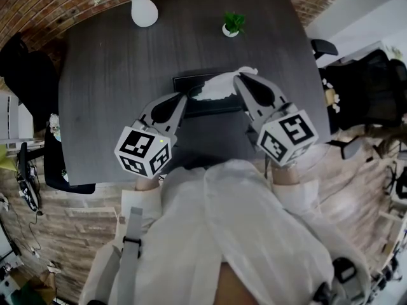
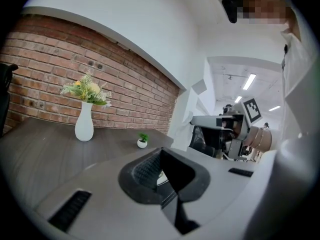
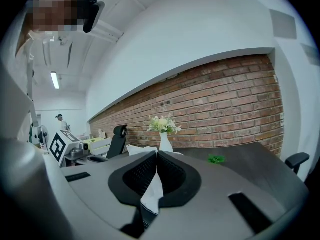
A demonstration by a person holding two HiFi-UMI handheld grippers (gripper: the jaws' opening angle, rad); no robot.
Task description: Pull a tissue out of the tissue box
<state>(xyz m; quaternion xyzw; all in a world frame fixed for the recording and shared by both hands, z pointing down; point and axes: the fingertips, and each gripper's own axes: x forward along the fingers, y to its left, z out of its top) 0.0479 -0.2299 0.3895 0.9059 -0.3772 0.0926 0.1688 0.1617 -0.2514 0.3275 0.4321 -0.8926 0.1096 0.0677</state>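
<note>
**Status.** The right gripper (image 3: 156,156) is pinched on the tissue (image 3: 151,193). A white fold sits between its pads, and in the head view the sheet (image 1: 219,86) runs from those jaws back over the tissue box (image 1: 188,81). The box is black and lies flat near the middle of the table (image 1: 108,75). You cannot tell from these views whether the tail of the sheet is clear of the slot.

The left gripper (image 2: 161,154) has its jaws pressed together with nothing clearly gripped. In the head view its tip (image 1: 183,99) lies at the left end of the box; contact cannot be confirmed.

**Hazards from this point**

1. Box lift. If the tail is caught in the slot and the box is not braced, pulling will likely drag or raise the box with the sheet. Cause: a light box and no firm hold-down from the left gripper.
2. Tearing. A sharp or sideways pull loads 1 edge of the sheet (thin paper fails at the pinch line first). Pull smoothly, along the line of the slot.
3. Slip. Only a narrow fold appears between the pads, so the sheet may slide out under tension.
4. Chain feed. The next sheet may follow the first out.

The vase (image 1: 144,10) and the small plant (image 1: 233,24) stand well apart from both grippers and pose little risk.
</note>
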